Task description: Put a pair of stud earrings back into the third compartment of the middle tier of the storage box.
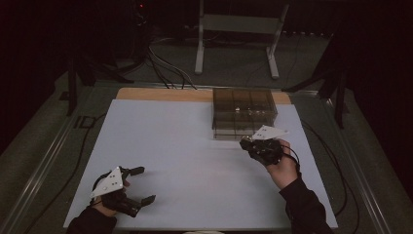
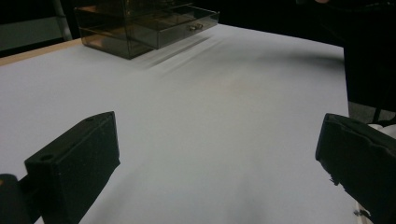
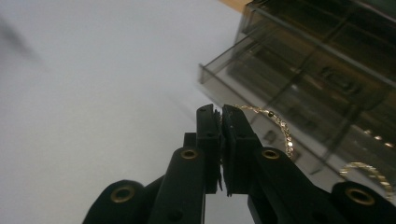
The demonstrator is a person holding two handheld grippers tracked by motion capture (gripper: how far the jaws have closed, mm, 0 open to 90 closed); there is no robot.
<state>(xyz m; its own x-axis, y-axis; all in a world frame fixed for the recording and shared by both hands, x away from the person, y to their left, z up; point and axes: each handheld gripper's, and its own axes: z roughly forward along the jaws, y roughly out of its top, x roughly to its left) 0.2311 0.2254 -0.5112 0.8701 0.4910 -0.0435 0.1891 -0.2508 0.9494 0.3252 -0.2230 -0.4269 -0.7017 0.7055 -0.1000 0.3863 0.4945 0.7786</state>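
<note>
Between the clenched fingers of the right gripper (image 3: pixel 221 112) hangs a gold chain bracelet (image 3: pixel 279 126), draped off to one side, seen in the right gripper view. Just beyond stands a smoked-plastic drawer box (image 3: pixel 322 70), one drawer (image 2: pixel 182 29) pulled out. In the high view that hand is raised before the box; the left gripper (image 1: pixel 140 185) rests released on the white table (image 1: pixel 185 146).

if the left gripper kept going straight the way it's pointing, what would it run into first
Probably nothing soon: ahead of the open left gripper lies bare white table. Far along, roughly in that line, stands the smoky clear drawer box with one drawer pulled out; depth is hard to judge, so it might pass beside it.
</note>
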